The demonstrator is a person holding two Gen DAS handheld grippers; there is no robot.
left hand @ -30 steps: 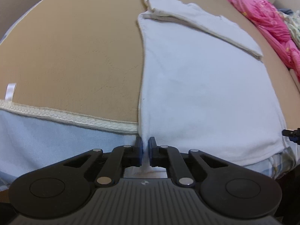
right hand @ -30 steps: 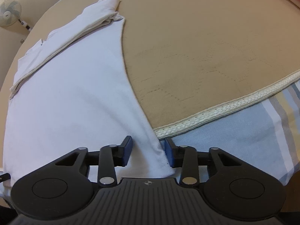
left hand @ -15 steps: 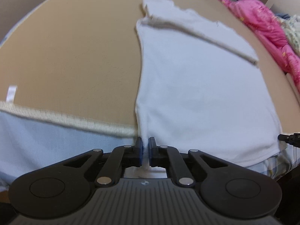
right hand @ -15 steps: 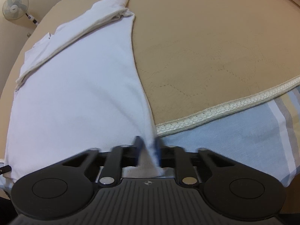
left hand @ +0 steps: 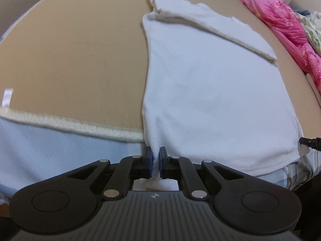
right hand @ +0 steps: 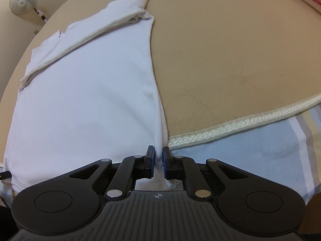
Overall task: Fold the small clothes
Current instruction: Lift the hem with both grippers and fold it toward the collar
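I am pinching the near corners of the white shirt [left hand: 210,100] in both jaws: left gripper [left hand: 155,164] on its left corner, right gripper [right hand: 158,165] on its right. The shirt is lying flat on the tan blanket [left hand: 70,60], its far end folded over.

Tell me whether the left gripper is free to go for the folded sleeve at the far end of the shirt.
Probably not yet: the left gripper is shut on the white shirt at its near corner. The way to the sleeve looks clear, but it would drag the cloth.
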